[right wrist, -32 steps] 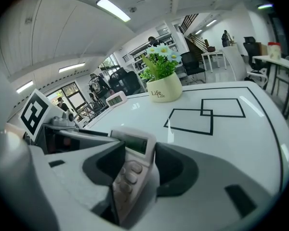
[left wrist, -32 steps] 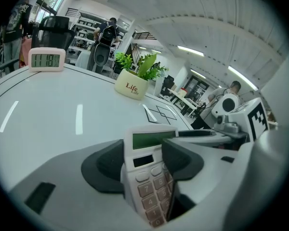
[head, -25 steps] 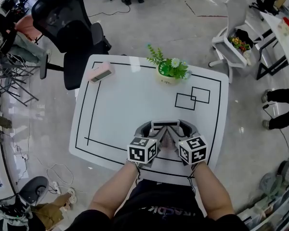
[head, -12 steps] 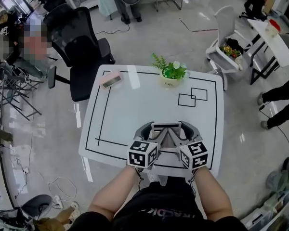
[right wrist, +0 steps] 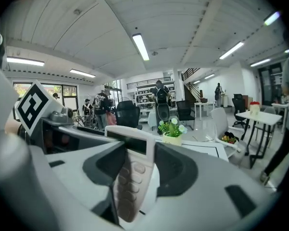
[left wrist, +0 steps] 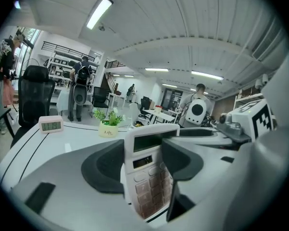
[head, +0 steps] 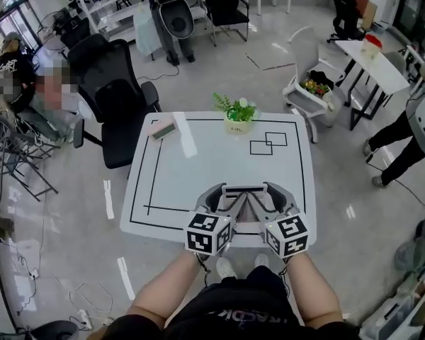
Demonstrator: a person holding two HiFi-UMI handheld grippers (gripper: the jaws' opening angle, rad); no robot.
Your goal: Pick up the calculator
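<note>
A white calculator point(head: 242, 197) with a dark display and grey keys hangs in the air over the near edge of the white table point(head: 170, 183). My left gripper point(head: 225, 201) is shut on its left side and my right gripper point(head: 262, 201) on its right side. In the left gripper view the calculator point(left wrist: 145, 170) stands face-on between the dark pads point(left wrist: 106, 167) of the left gripper point(left wrist: 144, 165). In the right gripper view the calculator point(right wrist: 131, 179) shows almost edge-on, clamped in the right gripper point(right wrist: 137, 170).
On the table's far side stand a potted plant point(head: 235, 112) and a pink clock point(head: 162, 128). Two overlapping black rectangles point(head: 266, 143) are drawn at far right. A black office chair point(head: 110, 83) stands left of the table; a white chair point(head: 308, 83) and a person point(head: 418, 129) are right.
Both grippers have risen together with the calculator held between them. The table now looks smaller and farther below, and more of the room shows.
</note>
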